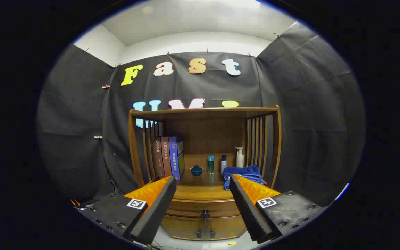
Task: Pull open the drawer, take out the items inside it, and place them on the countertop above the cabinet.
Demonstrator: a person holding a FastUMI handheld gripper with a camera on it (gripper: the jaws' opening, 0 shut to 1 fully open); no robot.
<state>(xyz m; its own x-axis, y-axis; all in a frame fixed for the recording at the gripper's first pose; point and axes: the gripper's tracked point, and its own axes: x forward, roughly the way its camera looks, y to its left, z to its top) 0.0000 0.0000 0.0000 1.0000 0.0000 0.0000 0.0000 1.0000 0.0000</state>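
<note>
A wooden cabinet [205,146] stands ahead against the booth wall. Its drawer [203,207] sits closed under the countertop [201,191], with a small dark knob [205,213] at its middle. My gripper [202,182] hangs open, well short of the cabinet, with nothing between its fingers; the drawer knob shows in the gap below the fingertips. What lies inside the drawer is hidden.
On the countertop stand three books [167,159] at the left, a small blue bowl [196,170], a teal bottle [210,164], a white bottle [223,164], a pump bottle [240,157] and a folded blue towel [243,174]. Two lower doors [205,227] sit under the drawer.
</note>
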